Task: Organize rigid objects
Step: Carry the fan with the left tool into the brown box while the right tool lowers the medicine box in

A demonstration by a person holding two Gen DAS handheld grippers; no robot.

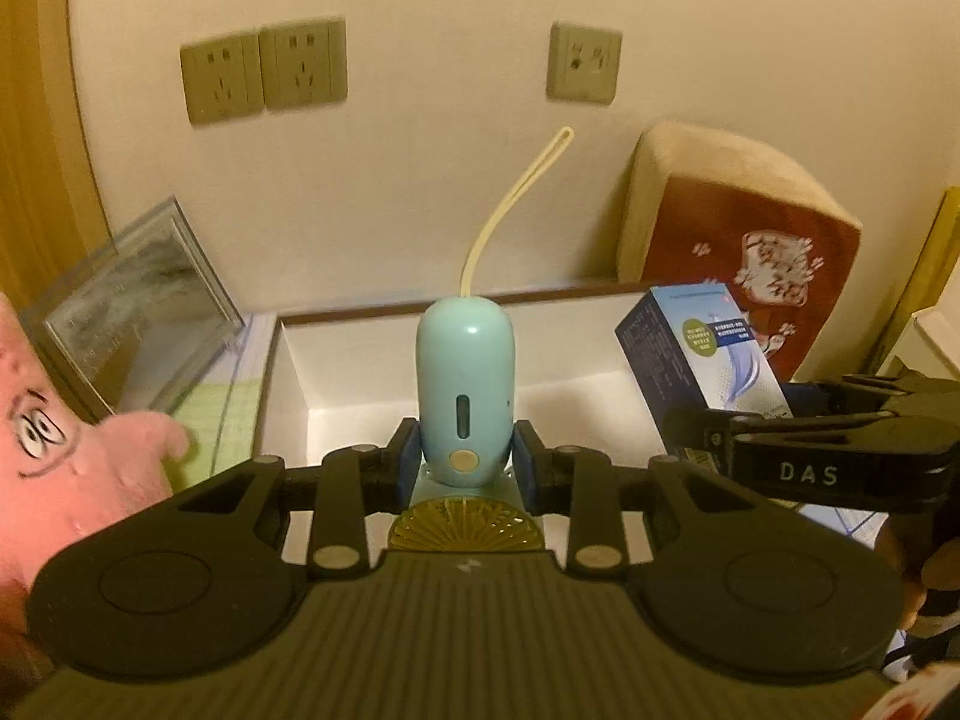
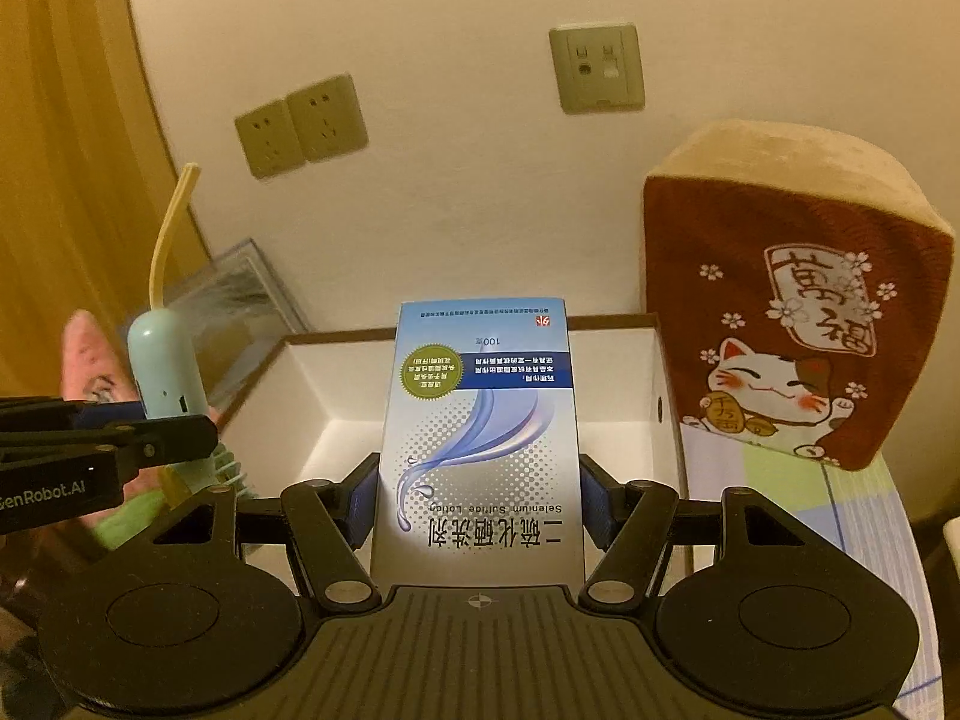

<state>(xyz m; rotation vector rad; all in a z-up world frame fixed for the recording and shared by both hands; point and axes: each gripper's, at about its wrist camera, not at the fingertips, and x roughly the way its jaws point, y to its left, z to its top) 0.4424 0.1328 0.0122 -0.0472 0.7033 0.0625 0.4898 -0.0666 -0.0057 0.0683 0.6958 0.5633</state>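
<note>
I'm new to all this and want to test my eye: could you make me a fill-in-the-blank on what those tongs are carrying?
1. The left tongs grip a pale ____ handheld fan.
2. The right tongs grip a lotion ____.
3. Behind both sits an open white box, with a ____ printed on the cushion beside it.

Missing: blue; carton; cat

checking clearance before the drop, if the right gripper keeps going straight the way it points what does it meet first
Likely the open white box: the right gripper, shut on the lotion carton, points down into it. Depth is unclear.
</note>
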